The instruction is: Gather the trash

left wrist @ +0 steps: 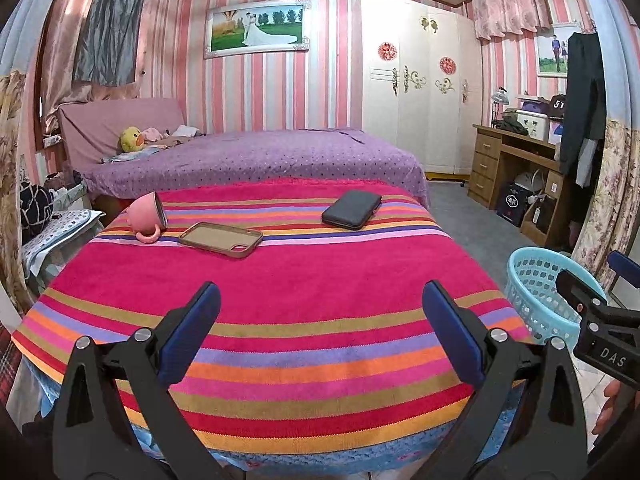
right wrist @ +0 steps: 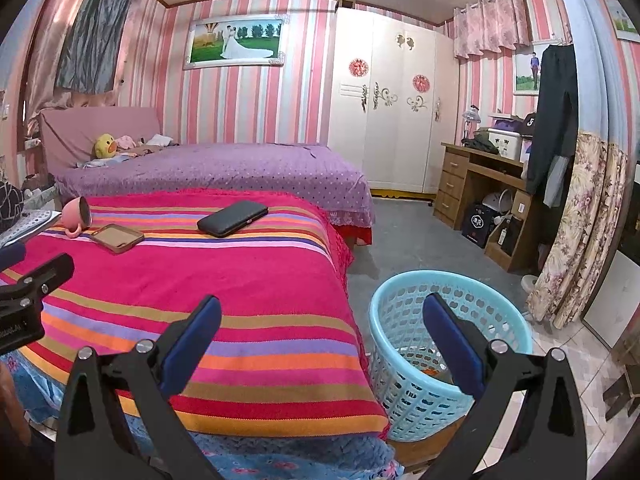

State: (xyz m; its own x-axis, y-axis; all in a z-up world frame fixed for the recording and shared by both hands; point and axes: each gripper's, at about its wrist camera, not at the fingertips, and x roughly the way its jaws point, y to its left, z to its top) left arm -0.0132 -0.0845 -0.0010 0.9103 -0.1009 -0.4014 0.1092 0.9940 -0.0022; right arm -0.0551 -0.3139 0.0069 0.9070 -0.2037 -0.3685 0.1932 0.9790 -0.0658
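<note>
Left gripper (left wrist: 320,312), jaws spread wide and holding nothing, hovers above the near end of the striped blanket (left wrist: 280,280). Right gripper (right wrist: 322,320), likewise released and empty, hangs at the blanket's right edge, its right finger over the light-blue basket (right wrist: 384,320) standing on the floor just beside the bed. A small orange scrap lies at the basket bottom; its identity cannot be told. Farther along the blanket lie a pink mug (left wrist: 146,216) tipped on its side, a phone case (left wrist: 220,239) just beside it, and a dark wallet (left wrist: 352,209) well apart to the right. Beyond: purple bedspread (left wrist: 260,160), white wardrobe (left wrist: 420,80), wooden desk (left wrist: 504,160).
</note>
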